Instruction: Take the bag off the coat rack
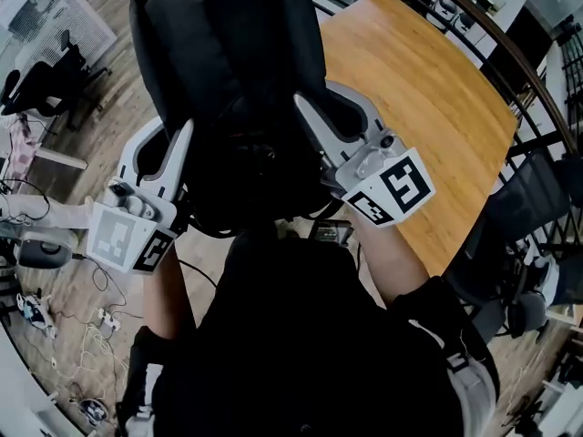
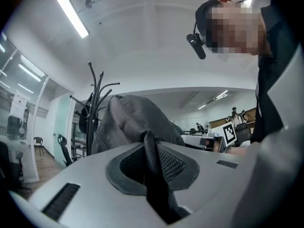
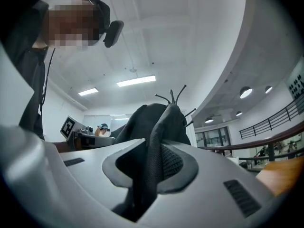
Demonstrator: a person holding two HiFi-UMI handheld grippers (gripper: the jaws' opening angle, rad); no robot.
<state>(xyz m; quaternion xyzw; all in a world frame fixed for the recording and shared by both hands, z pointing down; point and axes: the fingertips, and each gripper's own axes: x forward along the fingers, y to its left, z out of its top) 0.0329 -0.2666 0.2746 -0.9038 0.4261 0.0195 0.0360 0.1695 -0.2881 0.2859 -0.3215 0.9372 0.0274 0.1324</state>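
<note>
Jaws nearly closed, the left gripper (image 2: pixel 153 161) and the right gripper (image 3: pixel 151 164) each pinch a mesh strap of the bag (image 1: pixel 228 53) — it hangs upright in the upper centre between them, equally near both — with the coat rack (image 2: pixel 95 87) prongs just behind its top.

The person wears a black top (image 1: pixel 291 335); the pale grey left gripper (image 1: pixel 162 148) and right gripper (image 1: pixel 335 116) carry black-and-white marker cubes (image 1: pixel 392 189).
</note>
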